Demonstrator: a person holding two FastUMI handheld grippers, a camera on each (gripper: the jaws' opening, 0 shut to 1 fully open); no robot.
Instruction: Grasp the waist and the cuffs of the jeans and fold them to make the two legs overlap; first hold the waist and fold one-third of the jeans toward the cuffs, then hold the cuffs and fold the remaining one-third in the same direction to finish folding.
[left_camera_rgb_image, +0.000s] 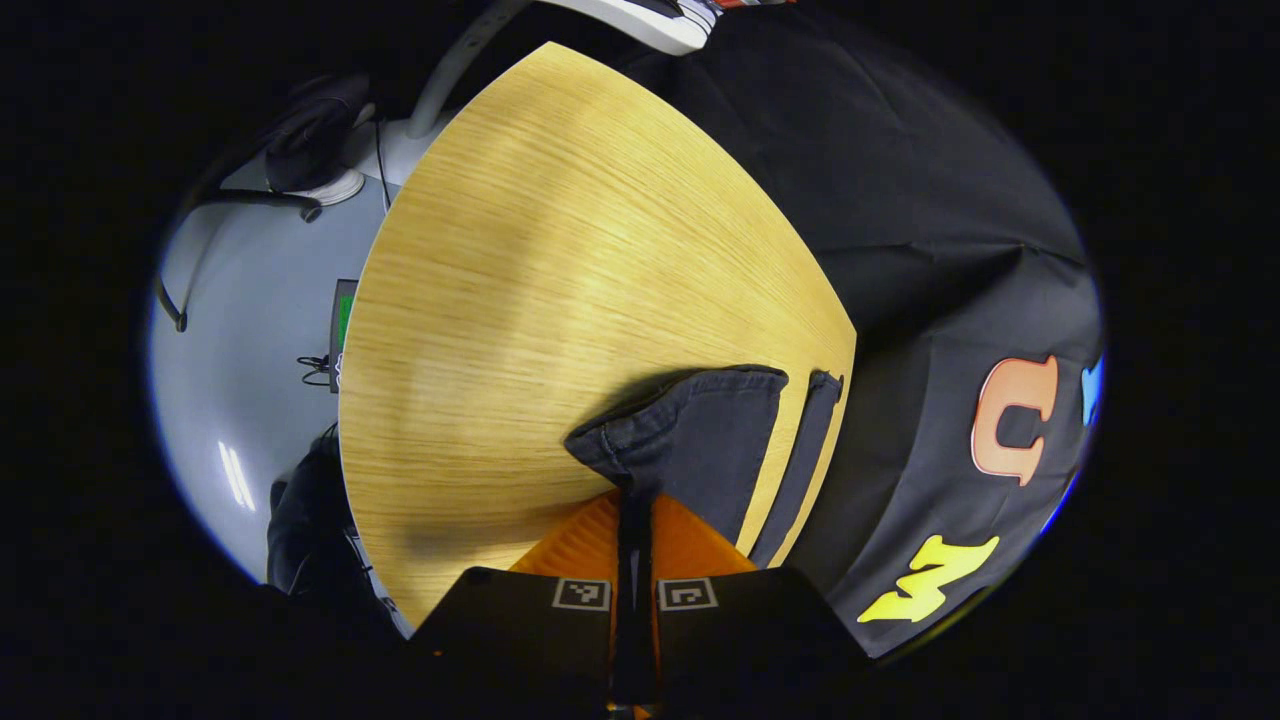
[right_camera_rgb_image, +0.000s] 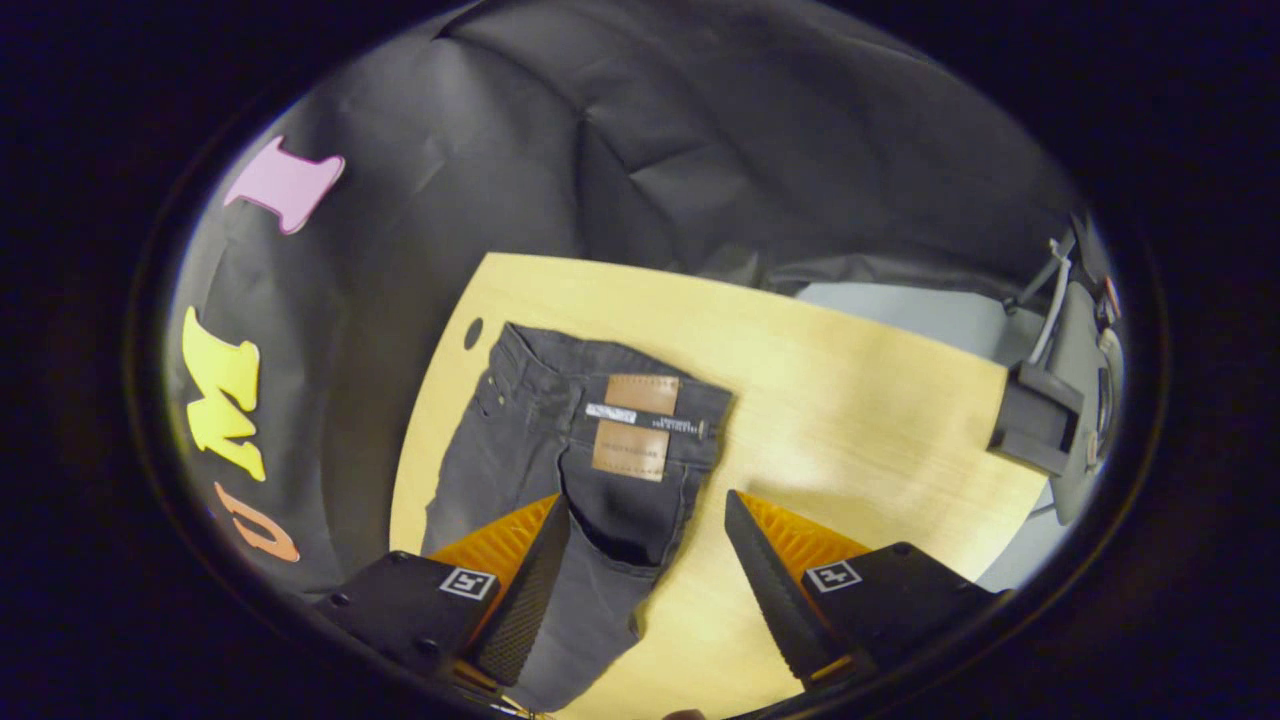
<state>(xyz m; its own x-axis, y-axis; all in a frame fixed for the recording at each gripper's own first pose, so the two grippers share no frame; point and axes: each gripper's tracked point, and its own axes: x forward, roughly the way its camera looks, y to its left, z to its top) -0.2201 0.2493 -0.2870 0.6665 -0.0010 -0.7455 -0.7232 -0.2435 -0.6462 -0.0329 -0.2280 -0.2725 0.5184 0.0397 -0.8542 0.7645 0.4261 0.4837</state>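
Observation:
The dark grey jeans (right_camera_rgb_image: 560, 440) lie flat on the wooden table (right_camera_rgb_image: 850, 400), waist toward the far edge, with a tan leather patch (right_camera_rgb_image: 630, 450) facing up. My right gripper (right_camera_rgb_image: 648, 500) hovers open over the seat area; its left finger is above the fabric and its right finger is above bare wood. In the left gripper view, one cuff (left_camera_rgb_image: 690, 430) is raised off the table (left_camera_rgb_image: 560, 260), and my left gripper (left_camera_rgb_image: 633, 505) is shut on its hem. The other leg's cuff (left_camera_rgb_image: 812, 440) lies flat along the table's right edge.
The table's edges drop to a pale grey floor (left_camera_rgb_image: 250, 330) on one side and the black cloth wall on the other. A black box on a stand (right_camera_rgb_image: 1035, 420) sits off the table's far right corner. Cables and a white chair base (left_camera_rgb_image: 330, 185) lie on the floor.

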